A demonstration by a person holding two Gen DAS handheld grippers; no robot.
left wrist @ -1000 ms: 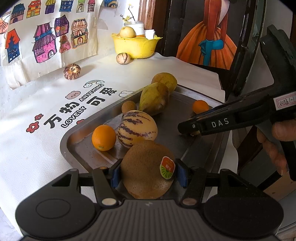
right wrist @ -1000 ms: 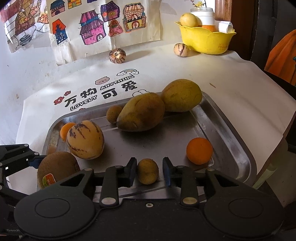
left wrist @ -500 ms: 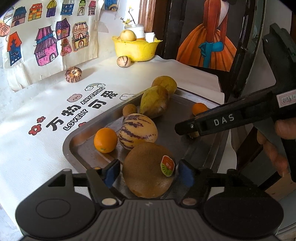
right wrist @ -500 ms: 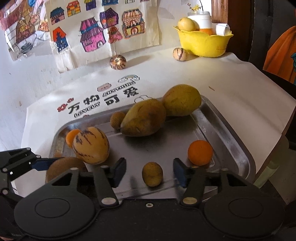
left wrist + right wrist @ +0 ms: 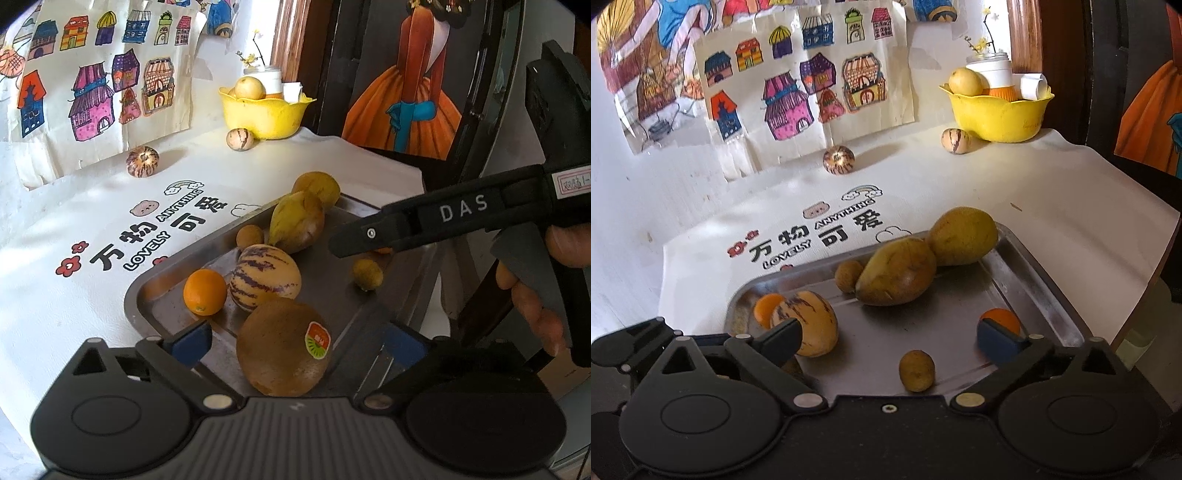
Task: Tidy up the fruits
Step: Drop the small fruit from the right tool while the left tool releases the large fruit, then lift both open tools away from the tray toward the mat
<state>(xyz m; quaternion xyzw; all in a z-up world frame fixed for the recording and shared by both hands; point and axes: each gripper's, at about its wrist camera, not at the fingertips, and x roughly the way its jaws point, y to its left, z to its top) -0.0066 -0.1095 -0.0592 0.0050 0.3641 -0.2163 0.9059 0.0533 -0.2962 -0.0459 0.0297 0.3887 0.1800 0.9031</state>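
Left wrist view first: the kiwi lies on the near end of the metal tray, between the blue pads of my left gripper, whose jaws are opening and no longer touch it. It looks firm but bruisable, with a fuzzy skin that should give good purchase; I would take it across its broad middle, clear of the sticker. In the right wrist view the small brown fruit sits loose on the tray floor between the spreading fingers of my right gripper, which is opening too and holds nothing. That fruit is light, round and likely to roll on the slick steel, so a low, centred pinch seems best.

Just beyond the kiwi are the striped melon and an orange, touching or nearly so. Farther back two mangoes lean together with another small brown fruit beside them; they look heavier and softer, best held around the belly. A second orange hides partly behind my right pad. Well apart on the white cloth stand the yellow bowl and two more striped fruits.
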